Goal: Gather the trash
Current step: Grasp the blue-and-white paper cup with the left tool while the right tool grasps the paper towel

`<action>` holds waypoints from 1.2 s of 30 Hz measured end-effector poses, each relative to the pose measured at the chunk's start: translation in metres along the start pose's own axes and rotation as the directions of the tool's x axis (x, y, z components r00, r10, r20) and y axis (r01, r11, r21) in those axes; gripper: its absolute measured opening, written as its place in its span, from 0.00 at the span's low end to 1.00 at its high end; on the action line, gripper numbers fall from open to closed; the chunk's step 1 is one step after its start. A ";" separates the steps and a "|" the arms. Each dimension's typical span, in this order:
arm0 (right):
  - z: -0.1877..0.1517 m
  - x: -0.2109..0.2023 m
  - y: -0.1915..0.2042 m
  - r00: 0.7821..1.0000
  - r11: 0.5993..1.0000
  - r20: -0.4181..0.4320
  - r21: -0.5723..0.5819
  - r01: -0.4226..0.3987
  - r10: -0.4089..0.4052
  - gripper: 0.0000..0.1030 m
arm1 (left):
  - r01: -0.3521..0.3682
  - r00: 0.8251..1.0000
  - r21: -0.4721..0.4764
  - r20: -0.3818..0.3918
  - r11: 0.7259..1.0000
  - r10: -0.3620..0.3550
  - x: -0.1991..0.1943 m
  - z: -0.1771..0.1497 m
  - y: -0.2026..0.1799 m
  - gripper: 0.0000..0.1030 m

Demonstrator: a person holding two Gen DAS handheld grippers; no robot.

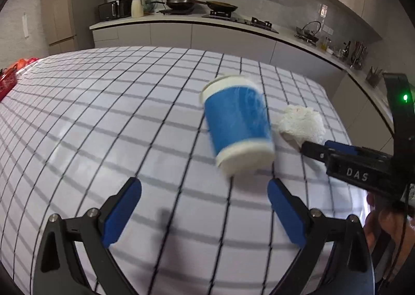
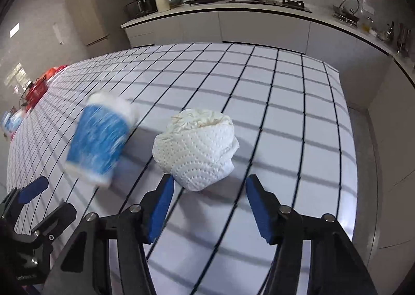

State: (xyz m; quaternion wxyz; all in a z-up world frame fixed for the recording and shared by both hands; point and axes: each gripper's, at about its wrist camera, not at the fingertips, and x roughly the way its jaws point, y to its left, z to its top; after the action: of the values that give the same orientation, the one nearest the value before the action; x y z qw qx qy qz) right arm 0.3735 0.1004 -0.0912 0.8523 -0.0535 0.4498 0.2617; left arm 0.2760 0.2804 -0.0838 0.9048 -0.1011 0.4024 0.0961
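A blue and white paper cup (image 1: 237, 123) is blurred and tilted just above or on the checked tablecloth, ahead of my open, empty left gripper (image 1: 205, 188). It also shows at the left of the right wrist view (image 2: 99, 139). A crumpled white paper towel (image 2: 195, 145) lies on the cloth just ahead of my open right gripper (image 2: 210, 183), close to its left finger. The towel shows right of the cup in the left wrist view (image 1: 301, 122), with the right gripper (image 1: 324, 148) beside it. The left gripper shows at the lower left of the right wrist view (image 2: 46, 197).
The table with the white checked cloth (image 2: 285, 102) ends at the far and right sides. Red items (image 2: 39, 87) and a blue pack (image 2: 11, 119) sit at its far left. A kitchen counter (image 1: 181, 19) with pans and a microwave runs behind.
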 end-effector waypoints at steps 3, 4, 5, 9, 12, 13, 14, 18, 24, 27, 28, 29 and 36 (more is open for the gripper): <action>0.012 0.003 -0.012 1.000 1.000 0.002 0.016 -0.022 0.022 0.58 | 0.035 0.999 -0.008 0.011 0.999 -0.035 0.009 0.013 -0.009 0.96; 0.014 0.004 -0.013 1.000 1.000 0.004 0.015 -0.021 0.021 0.58 | 0.039 0.999 -0.011 0.009 0.999 -0.039 0.013 0.018 -0.012 0.96; 0.017 0.005 -0.015 1.000 1.000 0.004 0.016 -0.026 0.026 0.58 | 0.042 0.999 -0.012 0.007 0.999 -0.041 0.018 0.022 -0.014 0.96; 0.023 0.010 -0.015 0.999 0.999 0.000 0.005 -0.052 0.052 0.58 | 0.029 1.000 -0.019 -0.002 0.999 -0.029 0.032 0.035 -0.009 0.95; 0.028 0.014 -0.013 0.998 0.998 0.006 -0.004 -0.069 0.069 0.58 | 0.022 1.000 -0.022 -0.016 1.000 -0.022 0.039 0.042 0.002 0.92; 0.031 0.017 -0.012 0.997 0.997 0.007 -0.007 -0.075 0.075 0.58 | 0.020 1.000 -0.023 -0.021 1.000 -0.020 0.041 0.044 0.005 0.90; 0.035 0.020 -0.011 0.997 0.997 0.004 -0.012 -0.079 0.079 0.58 | 0.019 0.999 -0.022 -0.026 1.000 -0.020 0.044 0.046 0.007 0.86; 0.045 0.031 -0.005 0.997 0.997 0.004 -0.021 -0.080 0.081 0.58 | 0.003 0.998 -0.022 -0.056 1.000 -0.004 0.056 0.050 0.022 0.77; 0.061 0.042 0.008 0.999 0.997 0.015 -0.067 -0.032 0.033 0.67 | 0.006 0.999 -0.048 -0.046 0.999 -0.009 0.061 0.058 0.036 0.77; 0.073 0.047 0.012 1.000 0.996 0.026 -0.090 0.006 -0.004 0.75 | 0.007 0.999 -0.053 -0.042 0.999 -0.009 0.062 0.061 0.037 0.77; 0.076 0.048 0.012 1.000 0.996 0.027 -0.092 -0.003 0.006 0.75 | 0.015 0.999 -0.048 -0.037 0.999 -0.017 0.061 0.061 0.036 0.77; 0.078 0.048 0.012 0.999 0.996 0.034 -0.085 -0.032 0.035 0.74 | 0.012 0.999 -0.038 -0.039 0.999 -0.014 0.063 0.062 0.036 0.75; 0.072 0.049 0.011 0.998 0.996 0.001 -0.064 -0.062 0.063 0.33 | 0.072 0.997 -0.052 -0.019 0.996 -0.073 0.056 0.057 0.041 0.54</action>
State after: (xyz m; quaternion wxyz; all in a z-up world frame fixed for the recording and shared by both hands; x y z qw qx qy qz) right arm 0.4437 0.1524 -0.0858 0.8423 -0.0662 0.4412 0.3026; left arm 0.3427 0.3402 -0.0929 0.9005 -0.1396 0.4054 0.0725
